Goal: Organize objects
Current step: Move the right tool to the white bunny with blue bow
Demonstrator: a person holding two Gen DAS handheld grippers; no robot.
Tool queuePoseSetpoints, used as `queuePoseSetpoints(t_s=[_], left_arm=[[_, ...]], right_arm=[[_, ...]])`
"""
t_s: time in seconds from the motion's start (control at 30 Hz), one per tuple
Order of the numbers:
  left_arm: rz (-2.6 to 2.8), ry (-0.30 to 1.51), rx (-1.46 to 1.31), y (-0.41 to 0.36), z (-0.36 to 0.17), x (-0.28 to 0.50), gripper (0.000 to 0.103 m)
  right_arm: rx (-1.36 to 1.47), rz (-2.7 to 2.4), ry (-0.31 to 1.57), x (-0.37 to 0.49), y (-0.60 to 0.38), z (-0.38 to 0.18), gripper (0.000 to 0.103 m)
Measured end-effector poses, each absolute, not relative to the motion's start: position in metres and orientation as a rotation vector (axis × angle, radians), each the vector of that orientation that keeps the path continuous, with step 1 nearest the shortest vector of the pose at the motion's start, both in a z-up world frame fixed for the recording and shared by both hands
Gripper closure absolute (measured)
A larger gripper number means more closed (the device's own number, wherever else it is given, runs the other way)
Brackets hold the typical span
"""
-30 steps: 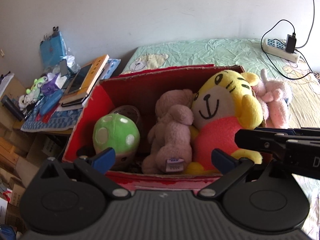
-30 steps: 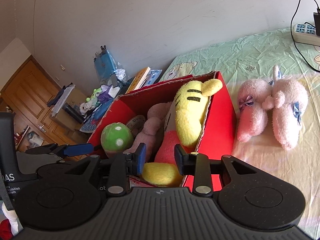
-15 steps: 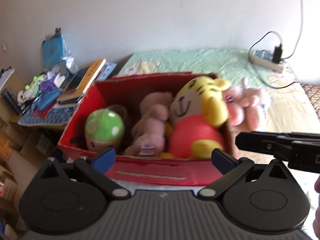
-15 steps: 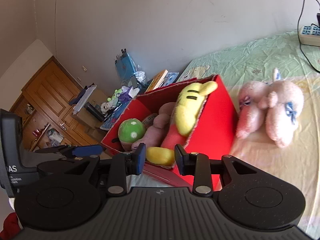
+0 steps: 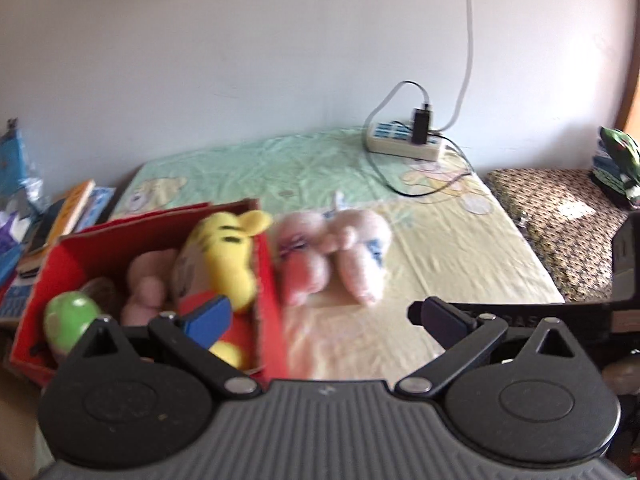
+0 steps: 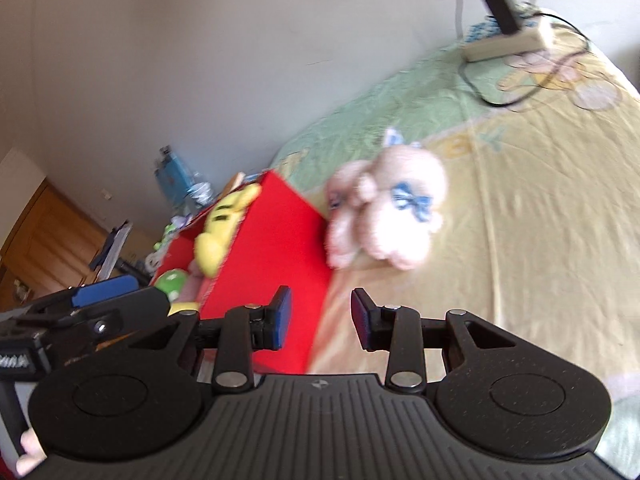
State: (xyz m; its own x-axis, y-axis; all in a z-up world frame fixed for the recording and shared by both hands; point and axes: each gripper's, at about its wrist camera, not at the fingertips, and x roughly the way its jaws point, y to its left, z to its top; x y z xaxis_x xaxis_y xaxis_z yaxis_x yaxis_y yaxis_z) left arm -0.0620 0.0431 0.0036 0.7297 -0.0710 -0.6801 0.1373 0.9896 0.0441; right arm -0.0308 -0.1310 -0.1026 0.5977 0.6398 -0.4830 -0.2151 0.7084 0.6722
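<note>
— What's the biggest thing there?
— The bed (image 5: 460, 248), with its yellow-green cartoon sheet. At its left edge sits the red box (image 5: 268, 300), holding a yellow tiger plush (image 5: 228, 256), a tan bear (image 5: 146, 280) and a green mushroom toy (image 5: 68, 316).
— And the pink one?
— The pink plush (image 5: 344, 252) lies on the sheet just right of the box, outside it. A power strip (image 5: 404, 142) rests near the wall.
— The grippers?
— The left gripper (image 5: 324, 316) is spread wide, empty. The right gripper (image 6: 320, 318) has just been opening; its jaws stand apart, nothing between them, pink plush ahead.
</note>
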Motion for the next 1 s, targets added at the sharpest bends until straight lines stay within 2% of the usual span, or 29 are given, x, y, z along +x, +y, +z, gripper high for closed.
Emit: queuePoseSetpoints(t_s=[0.4,0.5,0.57,0.63,0.73,1.0], left_arm=[[-0.263,0.788,0.072,0.006,-0.058,0.0,0.005],[-0.259,0.809,0.064,0.006,-0.073,0.017,0.009],[-0.249,0.821,0.075,0.005,-0.083,0.031,0.017],[-0.243,0.838,0.062,0.007,-0.091,0.045,0.018],[-0.264,0.866,0.039,0.008,-0.101,0.06,0.027],[-0.223,0.923,-0.024,0.026,-0.122,0.087,0.036]], right_arm=[[0.701,0.4,0.768,0.005,-0.182,-0.143,0.065],[0.731,0.416,0.783,0.016,-0.184,-0.157,0.064],[0.769,0.441,0.785,0.023,-0.186,-0.165,0.064],[0.799,0.455,0.775,0.03,-0.187,-0.169,0.064],[0.827,0.462,0.779,0.042,-0.187,-0.176,0.062],[0.888,0.531,0.793,0.078,-0.176,-0.192,0.058]])
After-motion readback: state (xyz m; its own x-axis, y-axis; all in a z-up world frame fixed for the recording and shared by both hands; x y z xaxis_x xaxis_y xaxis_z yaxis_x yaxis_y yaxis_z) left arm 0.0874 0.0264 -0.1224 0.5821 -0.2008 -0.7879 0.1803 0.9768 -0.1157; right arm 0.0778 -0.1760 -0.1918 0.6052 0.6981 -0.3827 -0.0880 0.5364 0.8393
